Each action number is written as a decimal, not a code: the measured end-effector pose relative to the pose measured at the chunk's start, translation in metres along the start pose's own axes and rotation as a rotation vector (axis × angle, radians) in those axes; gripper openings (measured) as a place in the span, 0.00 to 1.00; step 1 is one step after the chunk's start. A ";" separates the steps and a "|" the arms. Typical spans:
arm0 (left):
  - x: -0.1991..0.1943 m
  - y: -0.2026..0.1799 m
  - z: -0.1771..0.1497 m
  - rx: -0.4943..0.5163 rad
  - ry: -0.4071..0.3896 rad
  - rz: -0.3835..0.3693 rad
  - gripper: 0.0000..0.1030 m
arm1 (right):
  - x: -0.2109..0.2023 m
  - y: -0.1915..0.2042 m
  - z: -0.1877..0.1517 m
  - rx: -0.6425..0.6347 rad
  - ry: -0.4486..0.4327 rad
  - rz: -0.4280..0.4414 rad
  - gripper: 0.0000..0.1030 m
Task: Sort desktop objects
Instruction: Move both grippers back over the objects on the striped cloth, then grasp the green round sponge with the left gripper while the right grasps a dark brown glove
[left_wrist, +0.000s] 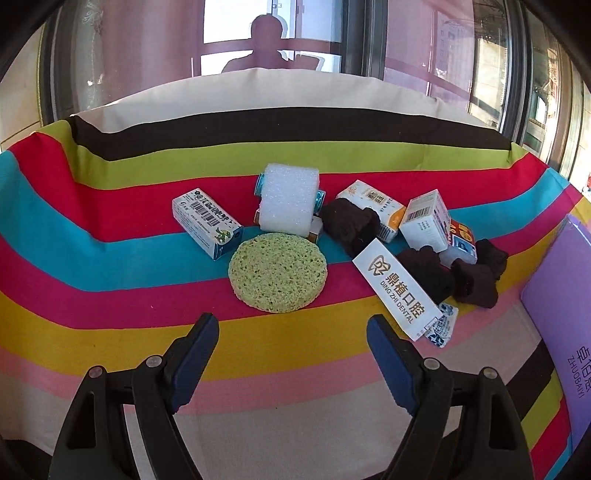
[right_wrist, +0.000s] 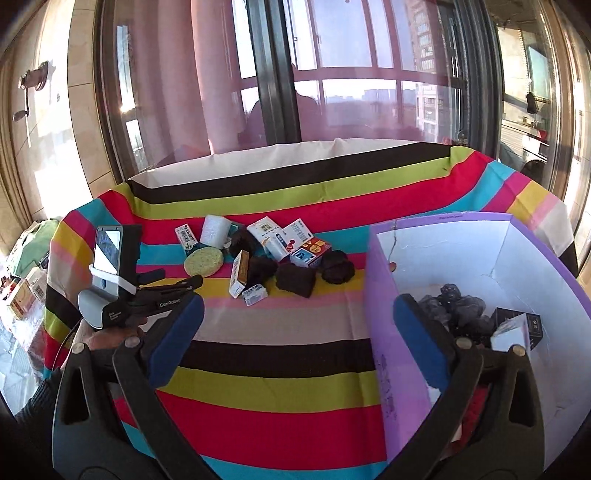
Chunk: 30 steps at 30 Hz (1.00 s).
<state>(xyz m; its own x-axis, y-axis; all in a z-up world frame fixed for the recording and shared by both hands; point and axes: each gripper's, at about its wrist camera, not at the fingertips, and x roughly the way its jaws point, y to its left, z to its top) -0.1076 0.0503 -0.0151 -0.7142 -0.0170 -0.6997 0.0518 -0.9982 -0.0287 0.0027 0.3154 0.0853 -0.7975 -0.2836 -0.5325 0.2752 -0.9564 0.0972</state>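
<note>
Centrally, a green sponge (left_wrist: 277, 272) is seen on the striped cloth (left_wrist: 110, 258), boxes and dark socks (left_wrist: 474, 280) heaped to its right. Left gripper (left_wrist: 293, 343): jaws spread, empty. Right gripper (right_wrist: 295, 332): jaws wide, empty, straddling the purple box's wall (right_wrist: 391, 332) at lower right.

Round green sponge (left_wrist: 277, 272) flat, frame centre; white foam block (left_wrist: 288, 199) behind; cartons (left_wrist: 207, 221), dark socks (left_wrist: 428, 275) heaped right.

Sponge (left_wrist: 277, 272) lying before the foam roll (left_wrist: 287, 201), cartons (left_wrist: 424, 221) and socks (left_wrist: 474, 282) piling to their right, box (right_wrist: 384, 332) standing rightmost, socks lying inside it
</note>
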 end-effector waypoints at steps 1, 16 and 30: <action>0.007 0.000 0.004 0.005 0.020 -0.003 0.81 | 0.013 0.006 -0.001 0.000 0.009 -0.001 0.99; 0.073 0.011 0.038 -0.015 0.165 0.060 0.90 | 0.162 0.028 0.012 -0.057 0.196 -0.169 0.99; 0.052 0.010 0.024 -0.042 0.128 0.039 0.79 | 0.208 0.013 0.013 0.024 0.259 -0.174 0.99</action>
<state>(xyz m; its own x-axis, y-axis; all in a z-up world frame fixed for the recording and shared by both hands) -0.1610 0.0381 -0.0350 -0.6167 -0.0456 -0.7859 0.1092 -0.9936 -0.0280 -0.1670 0.2431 -0.0132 -0.6673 -0.0909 -0.7392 0.1312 -0.9914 0.0035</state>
